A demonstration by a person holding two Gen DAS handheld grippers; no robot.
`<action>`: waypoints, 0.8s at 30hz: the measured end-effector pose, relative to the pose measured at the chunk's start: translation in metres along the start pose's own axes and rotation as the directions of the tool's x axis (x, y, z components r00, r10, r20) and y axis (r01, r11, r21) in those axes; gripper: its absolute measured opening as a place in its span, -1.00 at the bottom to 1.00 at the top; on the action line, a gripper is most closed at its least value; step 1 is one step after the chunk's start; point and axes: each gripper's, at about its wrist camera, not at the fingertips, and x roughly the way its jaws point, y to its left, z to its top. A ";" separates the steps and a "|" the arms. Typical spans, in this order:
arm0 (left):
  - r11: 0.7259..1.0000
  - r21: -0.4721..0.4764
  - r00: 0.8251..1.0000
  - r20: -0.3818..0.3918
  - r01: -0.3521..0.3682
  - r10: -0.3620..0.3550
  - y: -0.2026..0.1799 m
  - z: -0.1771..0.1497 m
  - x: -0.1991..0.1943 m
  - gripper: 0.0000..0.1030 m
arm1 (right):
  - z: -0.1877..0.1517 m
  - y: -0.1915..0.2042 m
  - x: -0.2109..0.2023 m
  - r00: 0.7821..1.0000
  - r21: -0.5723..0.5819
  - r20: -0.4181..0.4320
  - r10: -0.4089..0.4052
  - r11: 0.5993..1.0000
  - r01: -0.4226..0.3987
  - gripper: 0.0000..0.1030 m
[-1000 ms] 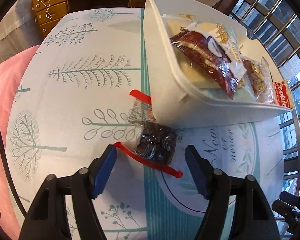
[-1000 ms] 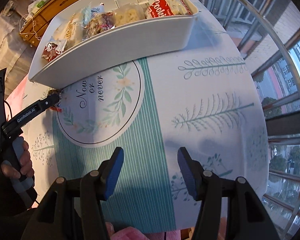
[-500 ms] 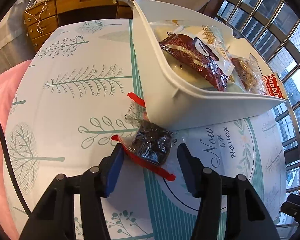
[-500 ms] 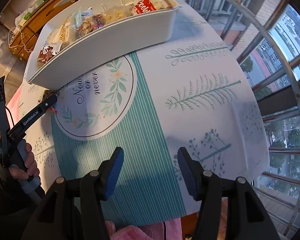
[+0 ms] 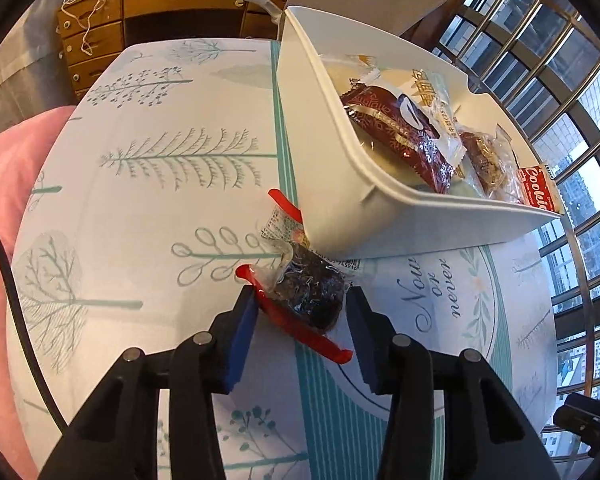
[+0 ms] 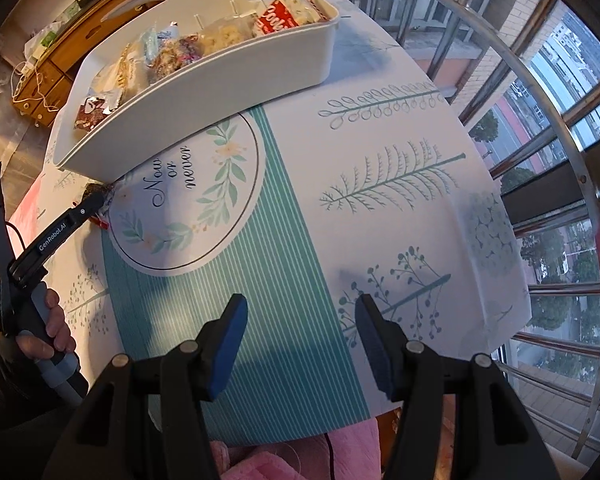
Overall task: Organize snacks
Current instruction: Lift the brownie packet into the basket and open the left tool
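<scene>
Left wrist view shows the left gripper (image 5: pixel 300 316) low over the table (image 5: pixel 148 208). Its two blue fingers (image 5: pixel 242 336) are apart, and a dark snack pack (image 5: pixel 310 294) with red edges lies between their tips. The left finger touches the red edge of the pack. The right finger is just beside the pack, and I cannot tell if it touches. The pack lies on the table cloth and is not lifted.

Just past the fingertips stands a white bin (image 5: pixel 340 184). The far end of the dark pack sits right at the bin's near corner, and a second small wrapper (image 5: pixel 278 226) peeks out beside that corner. Inside the bin, up and to the right of the fingers, lie a dark red wrapped snack (image 5: pixel 400 136), a clear pack with a brown cake (image 5: pixel 486 160), and a red cookie pack (image 5: pixel 540 192).

Right wrist view shows the right gripper (image 6: pixel 300 332) with its fingers wide apart and nothing between them. Below them is only the green striped cloth. The white bin (image 6: pixel 228 92) is far ahead and to the left of these fingers. The left gripper (image 6: pixel 80 210) shows at the far left, held by a hand (image 6: pixel 54 328).
</scene>
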 end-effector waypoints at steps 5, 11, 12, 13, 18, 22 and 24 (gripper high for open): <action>1.000 -0.020 1.000 -0.002 -0.010 0.010 0.000 -0.013 -0.011 -0.17 | 0.004 0.003 -0.006 0.999 -0.042 0.024 0.022 0.999 -0.021 0.09; 0.997 -0.061 0.999 0.000 -0.050 0.050 -0.002 -0.036 -0.031 -0.17 | 0.004 -0.005 -0.003 0.998 -0.087 0.015 0.061 0.994 -0.059 0.09; 0.996 -0.074 0.998 0.005 -0.059 0.059 -0.003 -0.040 -0.036 -0.17 | 0.005 -0.009 -0.003 0.997 -0.095 0.017 0.072 0.993 -0.070 0.09; 0.994 -0.089 0.998 0.011 -0.068 0.069 -0.005 -0.044 -0.041 -0.17 | 0.005 -0.012 -0.003 0.997 -0.102 0.018 0.080 0.992 -0.077 0.09; 0.984 -0.134 0.991 0.054 -0.116 0.124 -0.022 -0.060 -0.068 -0.17 | 0.011 -0.032 0.001 0.993 -0.131 0.002 0.120 0.984 -0.119 0.09; 0.973 -0.192 0.985 0.092 -0.125 0.145 -0.044 -0.067 -0.088 -0.17 | 0.016 -0.051 0.003 0.989 -0.177 -0.020 0.148 0.973 -0.149 0.09; 0.969 -0.215 0.981 0.122 -0.121 0.149 -0.055 -0.066 -0.098 -0.17 | 0.018 -0.060 0.003 0.986 -0.195 -0.026 0.163 0.967 -0.165 0.09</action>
